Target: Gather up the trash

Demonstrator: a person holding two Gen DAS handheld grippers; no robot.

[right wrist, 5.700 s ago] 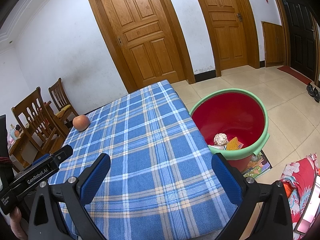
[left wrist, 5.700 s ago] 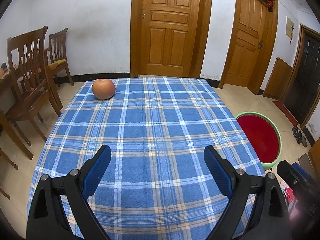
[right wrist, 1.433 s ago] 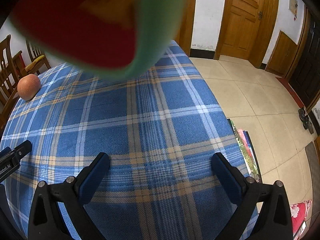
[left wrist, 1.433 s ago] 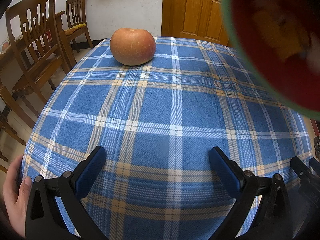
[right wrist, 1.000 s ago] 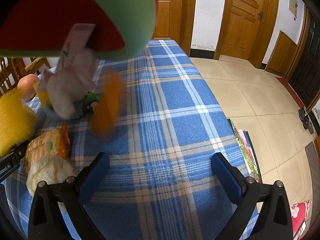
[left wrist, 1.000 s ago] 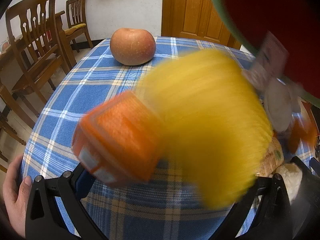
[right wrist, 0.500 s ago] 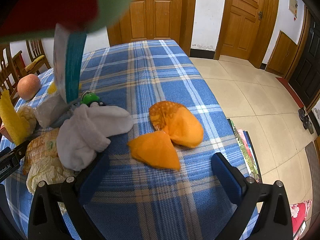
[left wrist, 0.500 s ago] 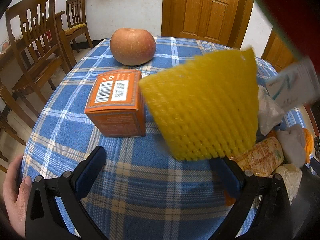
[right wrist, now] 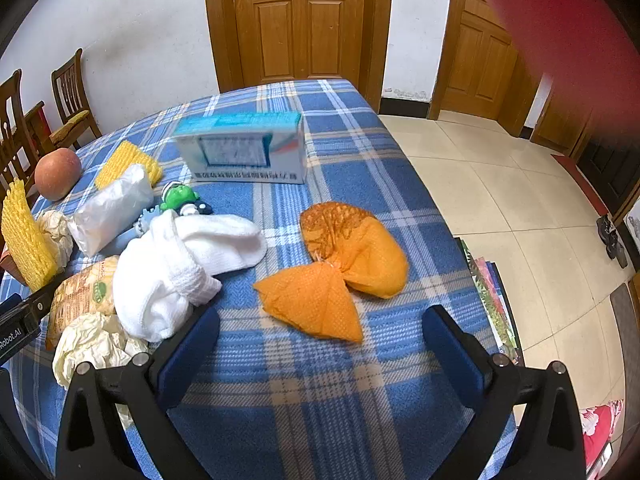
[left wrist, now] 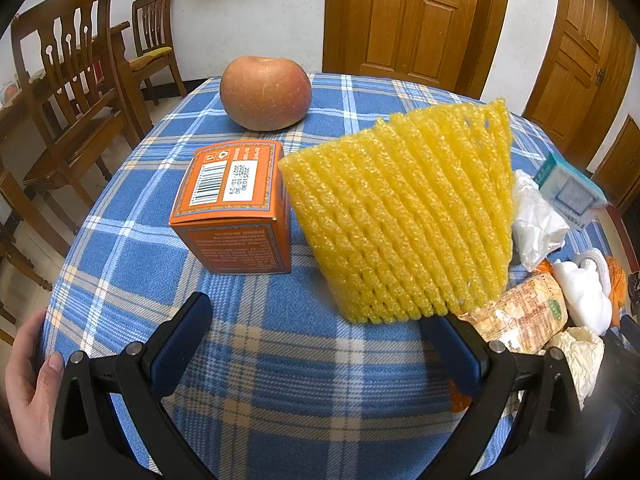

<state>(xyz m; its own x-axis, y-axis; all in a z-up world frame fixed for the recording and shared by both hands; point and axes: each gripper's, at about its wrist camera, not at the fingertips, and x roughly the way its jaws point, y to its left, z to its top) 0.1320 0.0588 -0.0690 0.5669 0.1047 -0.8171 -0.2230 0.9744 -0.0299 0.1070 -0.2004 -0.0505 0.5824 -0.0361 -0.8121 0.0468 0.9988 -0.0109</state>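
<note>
A red plastic basin (right wrist: 560, 20) has just dumped trash across my blue plaid desk (right wrist: 304, 380): yellow foam netting (left wrist: 404, 216), orange cardboard box (left wrist: 234, 204), orange mesh bag (right wrist: 340, 264). Left tool (left wrist: 320, 344) and right tool (right wrist: 320, 340) gape empty, so collecting starts afresh.

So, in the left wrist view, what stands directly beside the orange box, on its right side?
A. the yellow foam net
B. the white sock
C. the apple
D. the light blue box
A: the yellow foam net stands upright just right of the orange box, while the apple lies behind the box, farther from the camera.
</note>
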